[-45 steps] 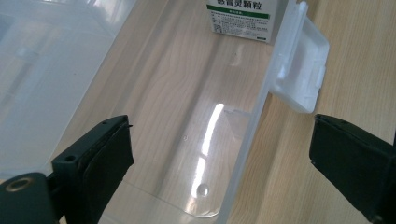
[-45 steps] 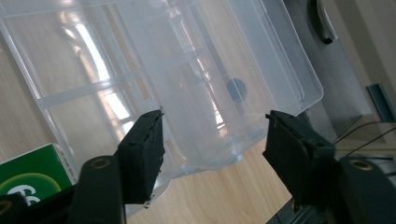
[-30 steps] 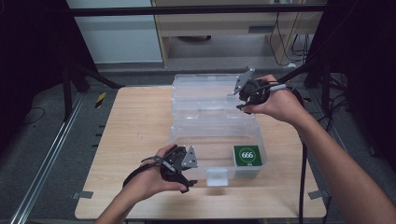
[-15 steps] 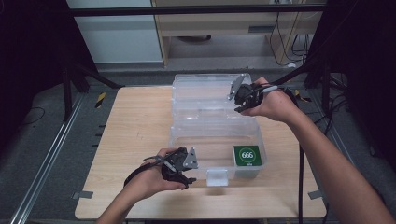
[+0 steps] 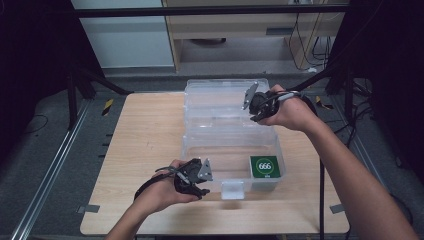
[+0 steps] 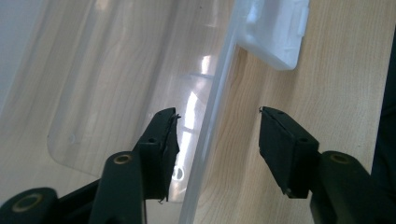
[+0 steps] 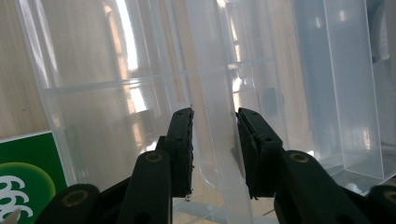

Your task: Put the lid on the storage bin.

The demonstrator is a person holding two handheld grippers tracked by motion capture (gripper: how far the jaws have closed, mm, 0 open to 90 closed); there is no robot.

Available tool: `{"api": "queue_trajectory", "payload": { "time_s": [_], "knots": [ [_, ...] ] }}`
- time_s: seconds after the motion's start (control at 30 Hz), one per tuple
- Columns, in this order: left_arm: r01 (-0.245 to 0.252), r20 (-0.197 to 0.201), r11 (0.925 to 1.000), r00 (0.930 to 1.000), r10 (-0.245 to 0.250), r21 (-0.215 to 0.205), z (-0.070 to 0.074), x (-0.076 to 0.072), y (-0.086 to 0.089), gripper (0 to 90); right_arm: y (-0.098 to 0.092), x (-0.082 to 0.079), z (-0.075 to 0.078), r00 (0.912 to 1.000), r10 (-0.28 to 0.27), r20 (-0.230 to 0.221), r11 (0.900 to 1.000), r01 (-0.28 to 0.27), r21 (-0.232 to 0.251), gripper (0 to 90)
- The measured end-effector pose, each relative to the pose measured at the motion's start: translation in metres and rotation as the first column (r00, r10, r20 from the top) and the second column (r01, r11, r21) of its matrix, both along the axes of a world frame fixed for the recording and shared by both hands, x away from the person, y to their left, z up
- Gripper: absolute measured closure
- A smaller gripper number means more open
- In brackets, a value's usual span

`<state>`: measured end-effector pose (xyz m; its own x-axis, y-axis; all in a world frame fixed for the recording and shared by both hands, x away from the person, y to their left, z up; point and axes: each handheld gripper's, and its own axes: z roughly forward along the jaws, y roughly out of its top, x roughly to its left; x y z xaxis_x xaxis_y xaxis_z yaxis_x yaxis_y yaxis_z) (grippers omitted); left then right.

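Observation:
A clear plastic box [image 5: 227, 150] stands on the wooden table with its hinged lid [image 5: 217, 102] swung back behind it. A green card marked 666 [image 5: 265, 166] lies in the box's front right corner. My right gripper [image 5: 252, 102] is shut on the lid's right edge; in the right gripper view the translucent rim [image 7: 212, 140] runs between the two pads, with the green card [image 7: 23, 172] at lower left. My left gripper [image 5: 199, 175] is open at the box's front left. Its jaws straddle the front wall [image 6: 210, 140], one inside and one outside, near the white latch [image 6: 275, 32].
The white latch [image 5: 232, 189] sticks out from the middle of the box's front. Bare table [image 5: 145, 135] lies to the left of the box. Beyond the table, a wooden cabinet [image 5: 235, 25] and cables [image 5: 310, 30] stand by the back wall.
My right gripper has moved a little left and toward the person with the lid's edge in it. The left gripper has stayed at the front wall.

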<state>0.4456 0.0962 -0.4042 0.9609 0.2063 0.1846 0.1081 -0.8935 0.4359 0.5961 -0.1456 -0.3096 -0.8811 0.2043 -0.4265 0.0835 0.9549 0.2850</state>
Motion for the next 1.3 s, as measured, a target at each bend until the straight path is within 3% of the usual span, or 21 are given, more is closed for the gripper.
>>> {"api": "queue_trajectory", "payload": {
  "time_s": [0.33,0.6,1.3],
  "knots": [
    [-0.004,-0.004,0.9996,1.0000,0.004,0.028,-0.0043,0.0061,0.0009,63.9,-0.0022,0.0021,0.0011,1.0000,-0.005,0.002,1.000,0.005,0.011,73.6],
    [-0.009,-0.017,1.0000,0.9998,0.009,0.000,-0.0044,0.0097,0.0053,77.9,-0.0014,0.0021,0.0010,1.0000,0.002,0.006,1.000,-0.002,0.010,76.1],
    [-0.010,-0.019,0.9998,0.9998,0.010,-0.017,-0.0052,0.0101,0.0062,79.4,0.0013,-0.0030,0.0009,0.9982,0.050,0.034,0.998,-0.049,-0.034,81.2]
  ]
}}
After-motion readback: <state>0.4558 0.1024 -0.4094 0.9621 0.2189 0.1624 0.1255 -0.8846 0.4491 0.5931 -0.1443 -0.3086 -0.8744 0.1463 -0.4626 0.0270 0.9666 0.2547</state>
